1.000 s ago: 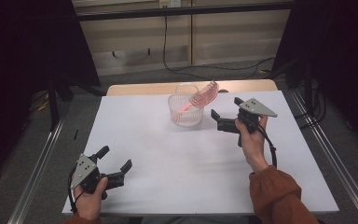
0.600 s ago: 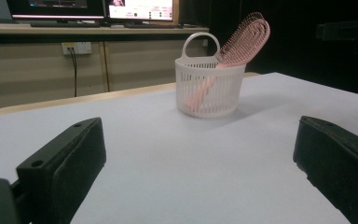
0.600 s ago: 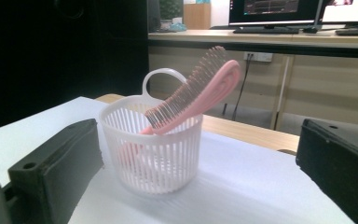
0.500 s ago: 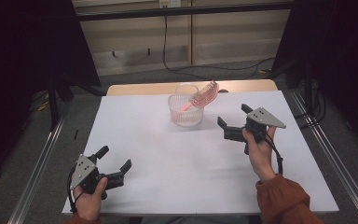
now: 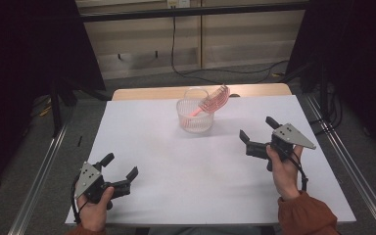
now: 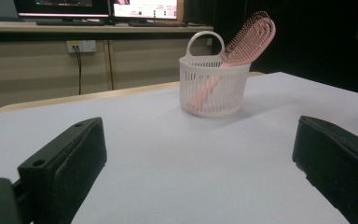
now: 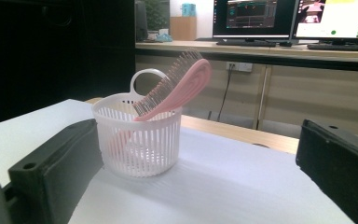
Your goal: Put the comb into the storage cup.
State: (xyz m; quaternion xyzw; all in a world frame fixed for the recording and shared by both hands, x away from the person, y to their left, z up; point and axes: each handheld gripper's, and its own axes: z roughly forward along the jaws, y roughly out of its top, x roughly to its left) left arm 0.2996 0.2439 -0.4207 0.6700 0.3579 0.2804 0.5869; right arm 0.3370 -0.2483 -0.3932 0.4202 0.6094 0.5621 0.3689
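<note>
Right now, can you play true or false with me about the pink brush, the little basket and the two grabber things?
1. The pink hairbrush stands in the white basket, its bristle end sticking out over the rim. True.
2. The right gripper is squeezing the brush. False: its jaws are open and empty, apart from the basket.
3. The basket lies tipped on its side. False: it stands upright on the white table.
4. The left gripper is open, near the table's front edge. True.
5. The basket has a loop handle at its rim. True.
</note>
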